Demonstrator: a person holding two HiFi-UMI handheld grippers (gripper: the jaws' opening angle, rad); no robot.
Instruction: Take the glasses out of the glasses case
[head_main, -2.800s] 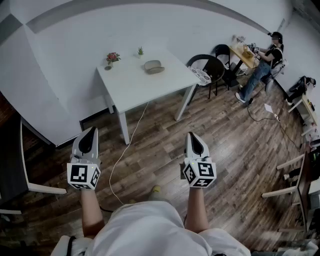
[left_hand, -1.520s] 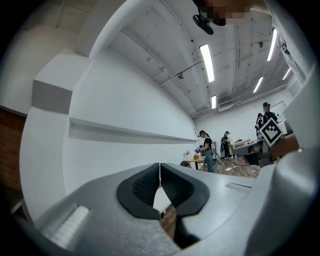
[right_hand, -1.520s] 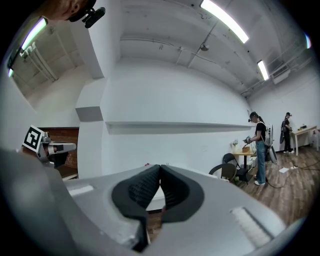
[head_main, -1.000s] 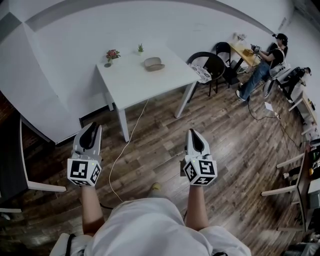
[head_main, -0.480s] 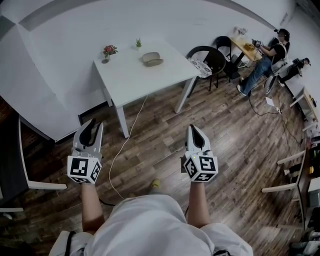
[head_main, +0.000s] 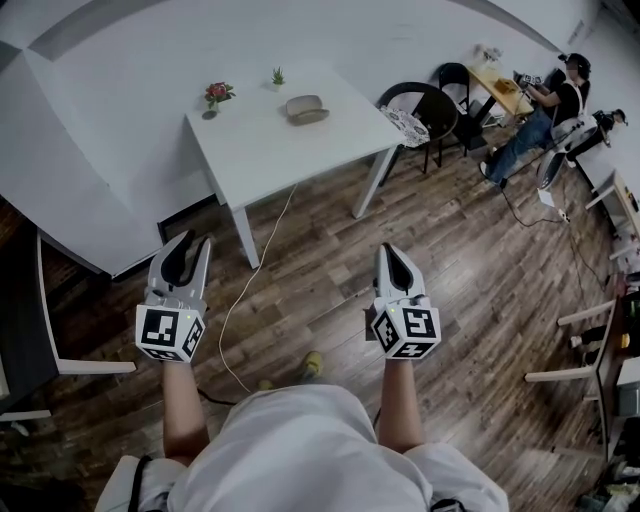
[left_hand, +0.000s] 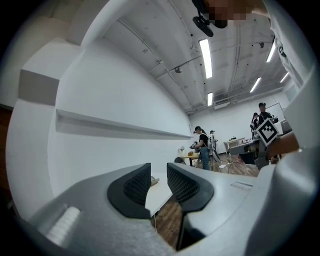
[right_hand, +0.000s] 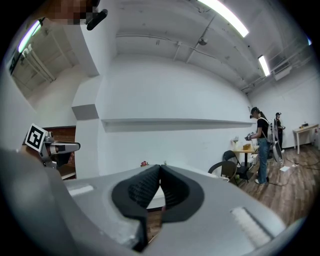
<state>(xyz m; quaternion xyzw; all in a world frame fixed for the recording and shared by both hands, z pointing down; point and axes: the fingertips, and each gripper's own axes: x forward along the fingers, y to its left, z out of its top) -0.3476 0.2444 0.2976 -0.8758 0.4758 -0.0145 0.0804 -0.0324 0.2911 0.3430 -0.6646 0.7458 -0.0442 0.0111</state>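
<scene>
The beige glasses case lies shut on the far half of a white table, well ahead of both grippers. My left gripper hangs over the wooden floor, its jaws a small gap apart and empty. In the left gripper view the left gripper points at the table, with the case small between the fingers. My right gripper is shut and empty over the floor. In the right gripper view the right gripper faces the same table.
A small red flower and a tiny green plant stand at the table's far edge. Black chairs sit right of the table. A cable runs across the floor. People work at the far right.
The person has stepped a little toward the table. The left gripper's jaws have parted slightly; the right stays shut.
</scene>
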